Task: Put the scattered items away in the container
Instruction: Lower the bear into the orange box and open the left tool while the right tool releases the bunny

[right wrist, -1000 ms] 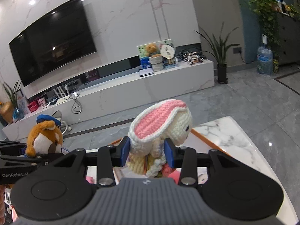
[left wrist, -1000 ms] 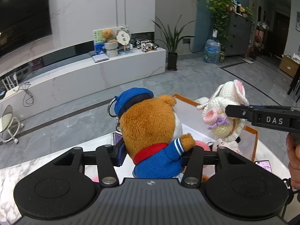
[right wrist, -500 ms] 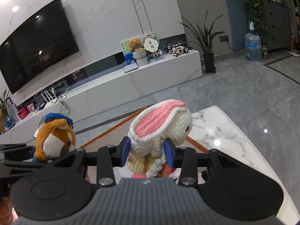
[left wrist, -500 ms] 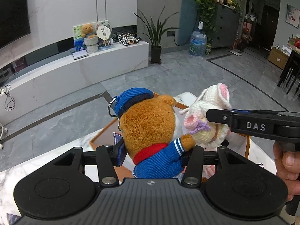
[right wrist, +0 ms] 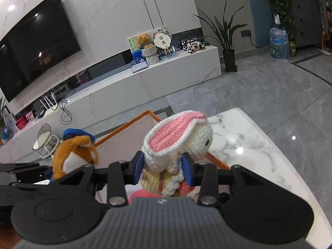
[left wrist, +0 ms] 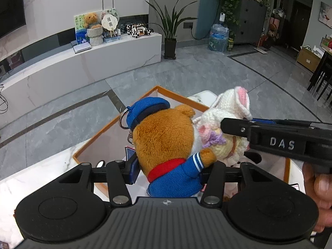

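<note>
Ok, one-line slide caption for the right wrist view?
Right tongs grip a crocheted bunny above the orange-rimmed box; left tongs hold a plush bear alongside.

The right gripper (right wrist: 162,169) squeezes a knitted bunny (right wrist: 178,143) over the orange box (right wrist: 122,127). A brown bear (right wrist: 75,155) is near, on the left.

Ceiling spotlights glared on the marble wall (right wrist: 116,16) and television (right wrist: 37,49); both sharp fisheye views bent at edges.
</note>
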Action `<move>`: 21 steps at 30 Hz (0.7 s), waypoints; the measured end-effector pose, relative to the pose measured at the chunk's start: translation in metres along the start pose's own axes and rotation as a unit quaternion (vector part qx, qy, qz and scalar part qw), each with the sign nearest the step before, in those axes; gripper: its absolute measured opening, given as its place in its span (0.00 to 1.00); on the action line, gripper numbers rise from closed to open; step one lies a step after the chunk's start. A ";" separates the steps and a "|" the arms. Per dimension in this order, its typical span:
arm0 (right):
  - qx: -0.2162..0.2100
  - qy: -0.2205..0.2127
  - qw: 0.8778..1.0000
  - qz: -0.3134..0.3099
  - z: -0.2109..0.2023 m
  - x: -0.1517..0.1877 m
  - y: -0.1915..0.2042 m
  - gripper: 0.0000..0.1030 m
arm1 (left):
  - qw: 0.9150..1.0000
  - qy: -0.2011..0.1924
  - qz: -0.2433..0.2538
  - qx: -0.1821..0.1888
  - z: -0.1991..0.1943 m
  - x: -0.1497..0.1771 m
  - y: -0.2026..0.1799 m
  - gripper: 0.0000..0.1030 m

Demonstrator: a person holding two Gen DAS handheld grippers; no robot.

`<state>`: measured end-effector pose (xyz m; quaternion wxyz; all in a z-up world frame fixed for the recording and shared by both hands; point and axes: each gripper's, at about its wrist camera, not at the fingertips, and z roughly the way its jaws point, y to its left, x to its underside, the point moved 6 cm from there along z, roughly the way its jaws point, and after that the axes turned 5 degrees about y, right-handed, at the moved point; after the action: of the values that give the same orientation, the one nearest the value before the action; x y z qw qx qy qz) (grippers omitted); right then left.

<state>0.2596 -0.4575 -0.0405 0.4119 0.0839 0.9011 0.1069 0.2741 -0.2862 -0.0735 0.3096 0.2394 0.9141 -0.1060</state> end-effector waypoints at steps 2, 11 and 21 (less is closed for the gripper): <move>-0.003 0.000 1.000 -0.008 0.004 0.000 0.007 0.41 | 1.000 0.005 -0.001 -0.002 0.007 0.002 0.001 0.56; -0.012 0.015 1.000 0.005 0.024 0.000 0.008 0.41 | 1.000 0.019 -0.007 -0.001 0.024 0.005 0.006 0.56; -0.023 0.018 1.000 0.005 0.035 0.001 0.011 0.41 | 0.999 0.026 -0.017 -0.008 0.030 0.007 0.013 0.56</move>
<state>0.2863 -0.4424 -0.0606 0.3966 0.0771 0.9053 0.1311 0.2912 -0.2828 -0.1025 0.2863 0.2241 0.9265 -0.0973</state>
